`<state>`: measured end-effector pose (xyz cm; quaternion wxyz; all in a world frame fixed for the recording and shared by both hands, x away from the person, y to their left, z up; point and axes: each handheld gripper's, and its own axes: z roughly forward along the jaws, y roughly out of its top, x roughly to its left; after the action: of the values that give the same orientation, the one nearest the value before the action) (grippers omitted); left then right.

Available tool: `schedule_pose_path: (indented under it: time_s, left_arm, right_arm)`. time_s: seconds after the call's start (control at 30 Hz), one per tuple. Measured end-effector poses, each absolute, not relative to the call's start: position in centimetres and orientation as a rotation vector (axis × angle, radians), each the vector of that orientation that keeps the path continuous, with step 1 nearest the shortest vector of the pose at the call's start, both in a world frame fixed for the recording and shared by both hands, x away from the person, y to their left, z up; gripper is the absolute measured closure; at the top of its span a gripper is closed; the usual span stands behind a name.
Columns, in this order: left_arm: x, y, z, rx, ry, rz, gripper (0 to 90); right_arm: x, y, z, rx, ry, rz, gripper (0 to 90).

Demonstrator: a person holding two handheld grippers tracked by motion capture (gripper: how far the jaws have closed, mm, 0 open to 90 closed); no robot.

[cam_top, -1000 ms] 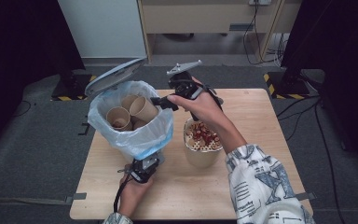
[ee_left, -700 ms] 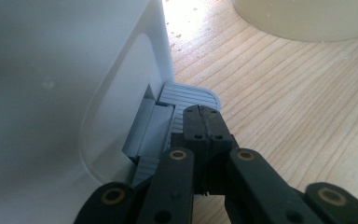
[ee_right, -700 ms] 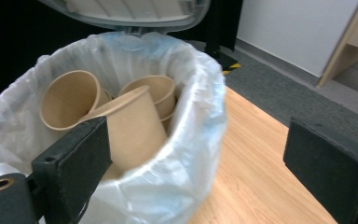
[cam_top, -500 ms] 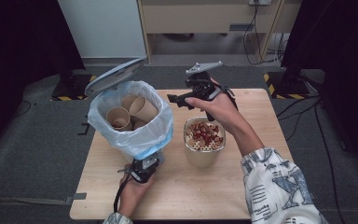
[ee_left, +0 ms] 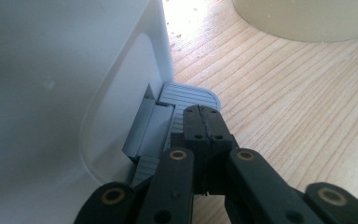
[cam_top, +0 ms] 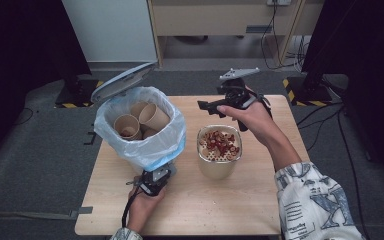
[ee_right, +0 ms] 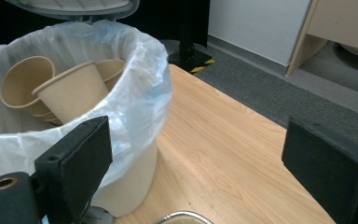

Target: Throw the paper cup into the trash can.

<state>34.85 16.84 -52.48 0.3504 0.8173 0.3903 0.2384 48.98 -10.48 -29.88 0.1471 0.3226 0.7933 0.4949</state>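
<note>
**A:** Where the table's near edge meets the forearm, left gripper sits low at the foot of the white pedal bin. Jaw state?

**B:** Closed tight, pad against pad, nothing pinched between them. Left gripper view: joined tips rest on the grey ribbed pedal at the bin's base. Lid stands tilted up at the back.

**A:** Noted. Bin contents?

**B:** Pale blue-white liner bag folded over the rim. Several brown paper cups lying on their sides inside, mouths turned up and outward.

**A:** Next item out?

**B:** Just to the right of the bin, apart from it: an upright tan paper bowl, red and pale scraps inside. Cannot tell what the scraps are.

**A:** And beyond that?

**B:** Right gripper, held above the table past the bowl, jaws pointing left toward the bin. Right hand wrapped round the body, patterned sleeve trailing to the near right.

**A:** Holding anything?

**B:** No. Jaws wide apart, gap bare; they have just been shifting a little. Right gripper view looks between the two pads onto bare wood, bin and cups at its left, bowl's rim just at the bottom edge.
</note>
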Motion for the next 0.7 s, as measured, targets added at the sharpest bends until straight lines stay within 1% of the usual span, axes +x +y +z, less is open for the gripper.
schedule_pose_path:
  time_s: [0.7]
  left_arm:
    - [34.8, 16.8, -52.5, 2.113, 1.020, 0.614, 89.2]
  right_arm:
    - [48.7, -14.2, -30.6, 0.990, 2.253, 1.403, 7.2]
